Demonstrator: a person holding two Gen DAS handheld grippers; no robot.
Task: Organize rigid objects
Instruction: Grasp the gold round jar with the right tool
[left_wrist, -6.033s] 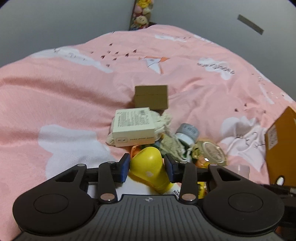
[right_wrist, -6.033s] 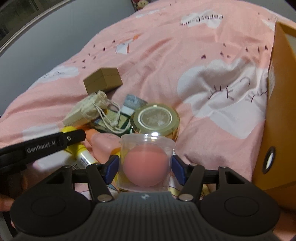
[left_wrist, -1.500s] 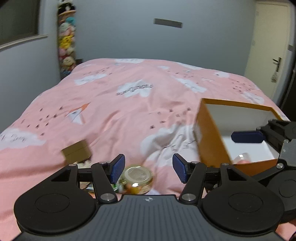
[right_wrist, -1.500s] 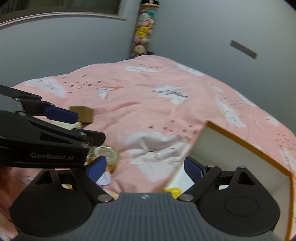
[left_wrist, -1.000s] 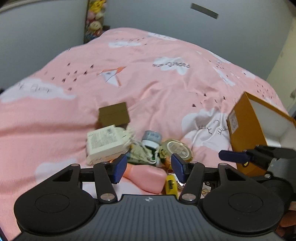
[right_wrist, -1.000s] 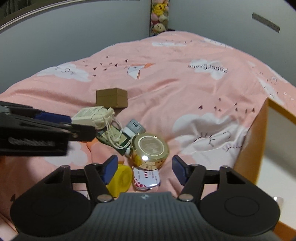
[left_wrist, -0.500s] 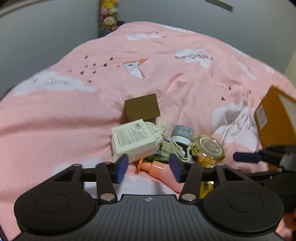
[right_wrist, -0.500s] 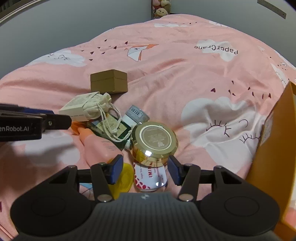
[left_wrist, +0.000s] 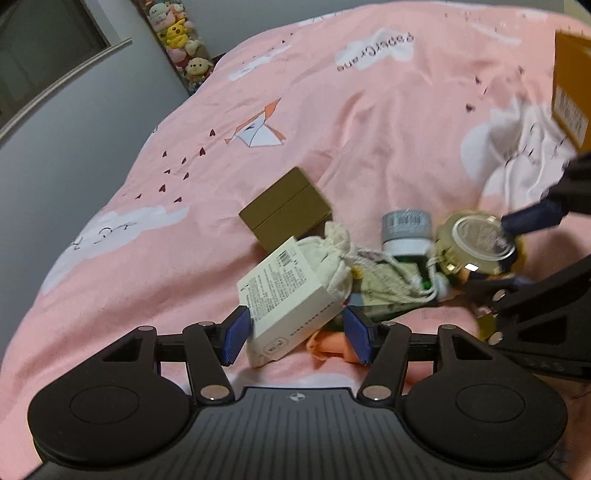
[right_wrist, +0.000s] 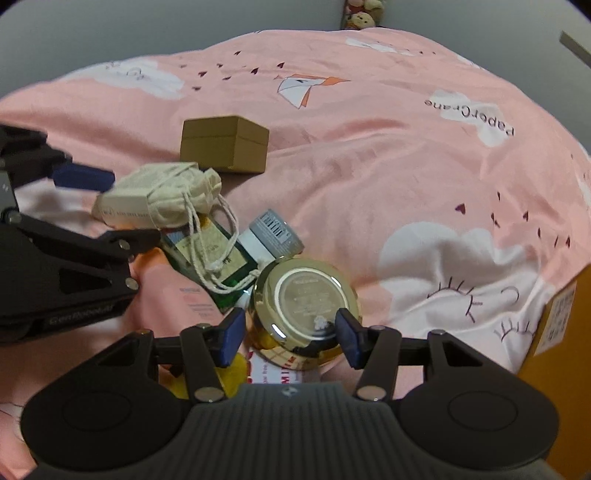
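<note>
Two tongs are set over a pile not yet cleared

The left tongs (left_wrist: 295, 338) are opening astride the white box (left_wrist: 286, 295), unpressed; the gold-lidded jar (right_wrist: 304, 297) is bracketed, ungripped, by the half-open right tongs (right_wrist: 290, 336). The brown box (right_wrist: 225, 147), at 11 o'clock on the bed (right_wrist: 369, 166), is left for the orange box (right_wrist: 554, 332) at 3 o'clock.

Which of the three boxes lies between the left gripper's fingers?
The white printed box; the brown cardboard box lies farther back, and the orange box stands apart at the edge.
</note>
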